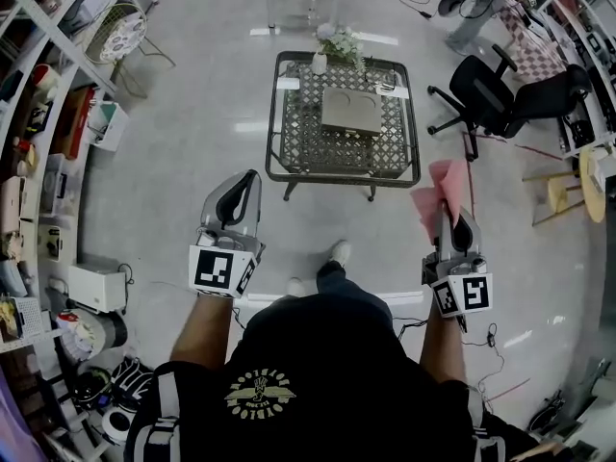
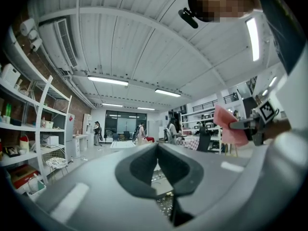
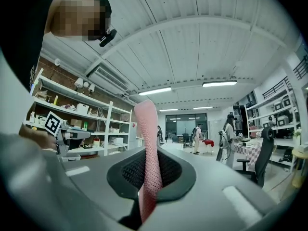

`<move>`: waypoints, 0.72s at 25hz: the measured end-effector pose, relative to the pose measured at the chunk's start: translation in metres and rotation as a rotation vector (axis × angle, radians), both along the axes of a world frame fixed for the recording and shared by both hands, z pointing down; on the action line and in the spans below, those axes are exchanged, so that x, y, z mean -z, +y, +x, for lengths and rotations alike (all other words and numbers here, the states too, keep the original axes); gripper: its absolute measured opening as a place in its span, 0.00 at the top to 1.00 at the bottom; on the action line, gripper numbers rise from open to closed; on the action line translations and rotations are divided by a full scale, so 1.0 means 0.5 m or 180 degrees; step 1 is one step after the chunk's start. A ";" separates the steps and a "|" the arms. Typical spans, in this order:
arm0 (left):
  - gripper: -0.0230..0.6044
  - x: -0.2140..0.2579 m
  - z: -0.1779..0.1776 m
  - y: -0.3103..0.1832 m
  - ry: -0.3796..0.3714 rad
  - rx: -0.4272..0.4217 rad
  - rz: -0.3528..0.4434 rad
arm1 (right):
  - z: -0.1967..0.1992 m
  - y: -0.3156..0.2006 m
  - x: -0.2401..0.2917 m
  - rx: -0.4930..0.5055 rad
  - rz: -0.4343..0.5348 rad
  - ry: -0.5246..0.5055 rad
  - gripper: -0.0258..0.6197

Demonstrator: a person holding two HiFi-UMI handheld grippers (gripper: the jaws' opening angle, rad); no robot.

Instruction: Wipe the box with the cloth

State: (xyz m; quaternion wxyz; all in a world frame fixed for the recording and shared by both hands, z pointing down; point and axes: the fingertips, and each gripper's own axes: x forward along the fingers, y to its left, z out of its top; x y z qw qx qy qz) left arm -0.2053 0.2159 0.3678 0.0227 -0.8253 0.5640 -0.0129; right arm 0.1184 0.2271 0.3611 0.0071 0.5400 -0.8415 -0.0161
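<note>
A flat grey box [image 1: 351, 111] lies on a low metal lattice table [image 1: 294, 147] some way ahead of me on the floor. My right gripper [image 1: 446, 214] is held up at the right, shut on a pink cloth [image 1: 435, 192] that sticks up from its jaws. In the right gripper view the cloth [image 3: 147, 129] stands upright between the closed jaws of the right gripper [image 3: 147, 151]. My left gripper [image 1: 252, 177] is raised at the left, shut with nothing in it; its tips meet in the left gripper view [image 2: 157, 147]. Both grippers are far from the box.
A small potted plant [image 1: 339, 44] stands at the table's far edge. A black office chair [image 1: 502, 92] is to the table's right, with stools [image 1: 563, 192] beyond. Cluttered shelves [image 1: 38, 162] run along the left. Cables [image 1: 491, 340] lie on the floor by my feet.
</note>
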 end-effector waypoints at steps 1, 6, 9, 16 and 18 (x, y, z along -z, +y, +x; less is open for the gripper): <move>0.96 -0.002 0.007 -0.013 -0.0036 0.0007 0.0002 | 0.007 -0.011 -0.004 -0.0002 -0.0013 -0.0003 0.93; 0.96 -0.012 0.048 -0.081 -0.0113 0.0027 -0.0055 | 0.042 -0.079 -0.011 0.0004 -0.0071 -0.0021 0.93; 0.96 -0.020 0.074 -0.127 -0.0107 0.0044 -0.0123 | 0.068 -0.125 -0.020 0.0021 -0.0096 -0.0017 0.93; 0.96 -0.024 0.136 -0.226 -0.0081 0.0092 -0.0269 | 0.121 -0.230 -0.030 0.0108 -0.0117 -0.0046 0.93; 0.96 -0.020 0.154 -0.254 -0.0078 0.0108 -0.0247 | 0.131 -0.262 -0.025 0.0168 -0.0099 -0.0115 0.93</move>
